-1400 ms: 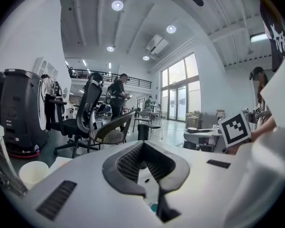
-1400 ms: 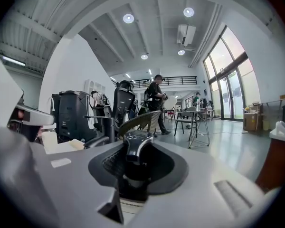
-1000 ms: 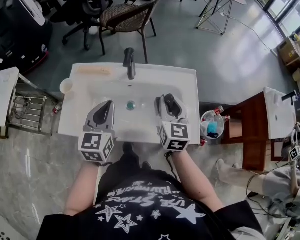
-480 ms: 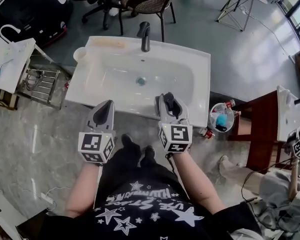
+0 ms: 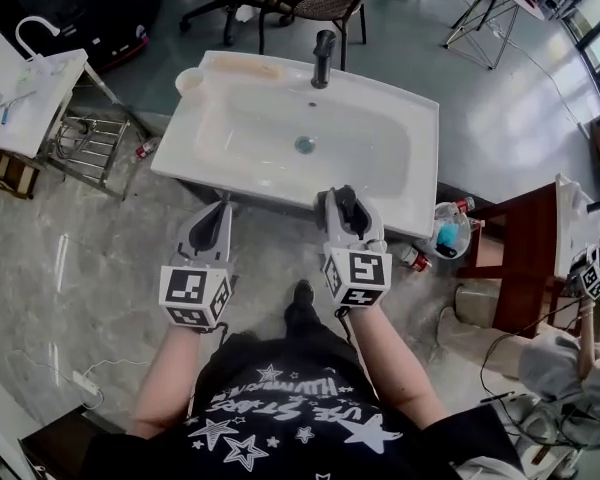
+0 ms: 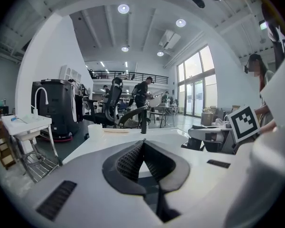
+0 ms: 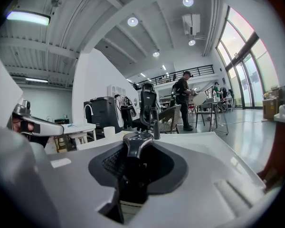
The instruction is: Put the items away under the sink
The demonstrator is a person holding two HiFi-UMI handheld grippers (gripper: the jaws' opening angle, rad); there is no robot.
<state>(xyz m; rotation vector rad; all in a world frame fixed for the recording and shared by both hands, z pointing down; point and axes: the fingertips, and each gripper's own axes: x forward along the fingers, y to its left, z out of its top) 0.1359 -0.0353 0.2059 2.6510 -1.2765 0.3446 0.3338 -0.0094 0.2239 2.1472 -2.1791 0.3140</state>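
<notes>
Sink (image 5: 422, 168) of white glossy material stands just ahead of both jaws. It is a rectangle with rounded corners, with a black upright tap (image 5: 323, 56) at its far rim and a round drain (image 5: 304, 145) in the basin.

The left gripper (image 5: 220, 208) is empty. In the left gripper view its two dark ribbed pads (image 6: 130, 160) meet at the tips with nothing between them. The right gripper (image 5: 341, 196) has its jaws narrow and closed on a dark item (image 7: 137, 139) with a smooth, shiny, rounded top. What this item is, I cannot tell.

Only the head view shows the grey marbled floor (image 5: 110, 258) below the jaws, a wire rack (image 5: 90, 148) well to the left of them, and a clear tub (image 5: 448, 230) with bottles to the right of the right jaws. Only the gripper views show the round lamps (image 6: 123, 8) in the high ceiling and the tall windows (image 7: 242, 75) beyond the sink.

A second ago both jaws were above the basin. Now they are in front of its near edge, over the floor, and the hold on the item is the same.
</notes>
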